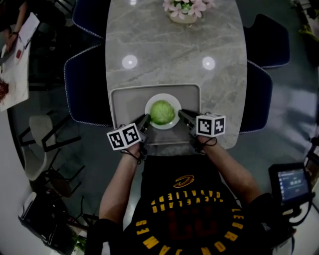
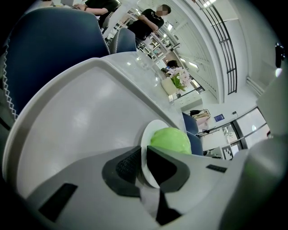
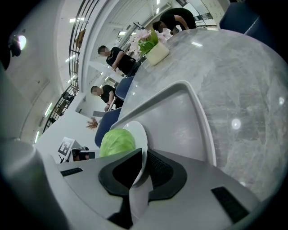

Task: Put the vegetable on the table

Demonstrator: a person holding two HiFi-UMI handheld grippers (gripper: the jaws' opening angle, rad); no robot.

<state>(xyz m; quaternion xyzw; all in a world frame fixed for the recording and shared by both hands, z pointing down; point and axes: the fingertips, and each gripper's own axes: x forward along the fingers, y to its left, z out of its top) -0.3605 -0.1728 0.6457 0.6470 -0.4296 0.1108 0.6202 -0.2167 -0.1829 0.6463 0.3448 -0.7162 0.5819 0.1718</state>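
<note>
We find the tray on the counter, at its near edge. The plate sits in the tray's near half, and the vegetable lies on the plate. The left gripper clasps the plate's left rim, the right gripper its right rim. A flower pot stands at the counter's far end, and chairs flank both long sides.

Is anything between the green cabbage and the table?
Yes: the round green cabbage sits on a white plate, inside a grey plastic tray on the marble table. The left claw and right claw grip its rim.
</note>
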